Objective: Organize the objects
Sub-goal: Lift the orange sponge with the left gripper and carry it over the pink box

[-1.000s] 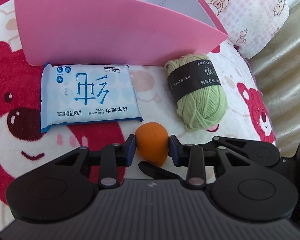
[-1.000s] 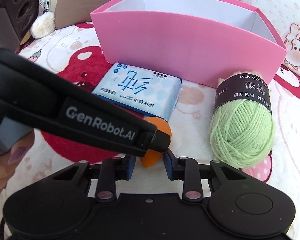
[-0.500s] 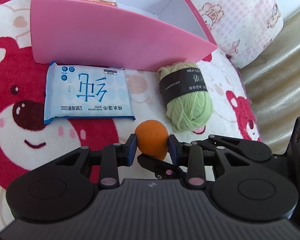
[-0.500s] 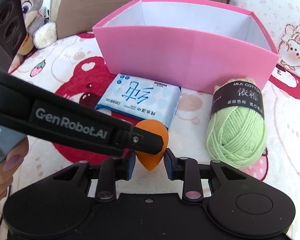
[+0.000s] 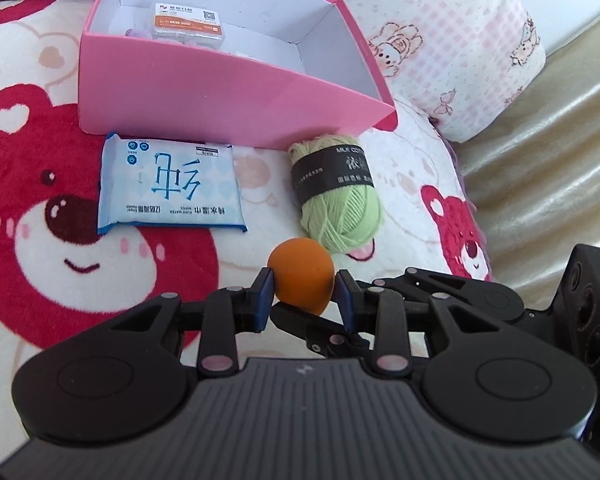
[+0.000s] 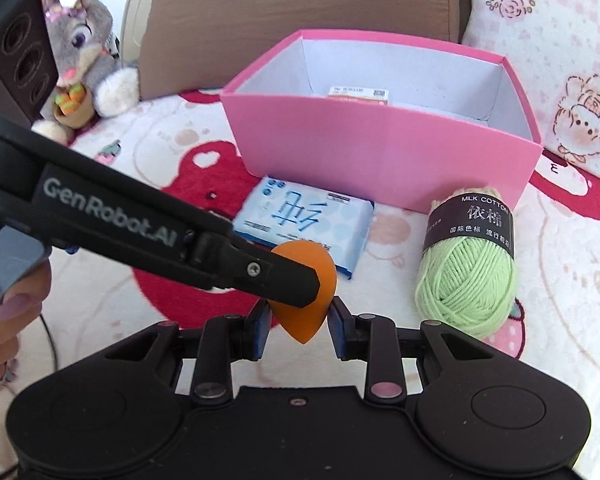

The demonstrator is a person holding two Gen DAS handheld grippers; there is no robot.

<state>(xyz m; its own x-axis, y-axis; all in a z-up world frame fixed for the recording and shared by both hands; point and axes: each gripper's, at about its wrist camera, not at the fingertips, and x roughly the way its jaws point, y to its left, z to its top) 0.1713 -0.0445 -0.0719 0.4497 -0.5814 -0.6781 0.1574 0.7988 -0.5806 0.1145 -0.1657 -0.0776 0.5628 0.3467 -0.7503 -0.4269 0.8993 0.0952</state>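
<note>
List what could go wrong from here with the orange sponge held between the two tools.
1. The left gripper pinches the round orange sponge only at its fingers' ends; soft and rounded, it might squirt out.
2. The right gripper sits close around the sponge's tip, so the two could collide.
3. The pink box has a tall near wall to clear.

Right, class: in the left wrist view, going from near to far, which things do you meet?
Orange teardrop sponge held in the left tool → pale blue wet-wipes pack → pink cardboard box → small orange-labelled packet inside the box.
</note>
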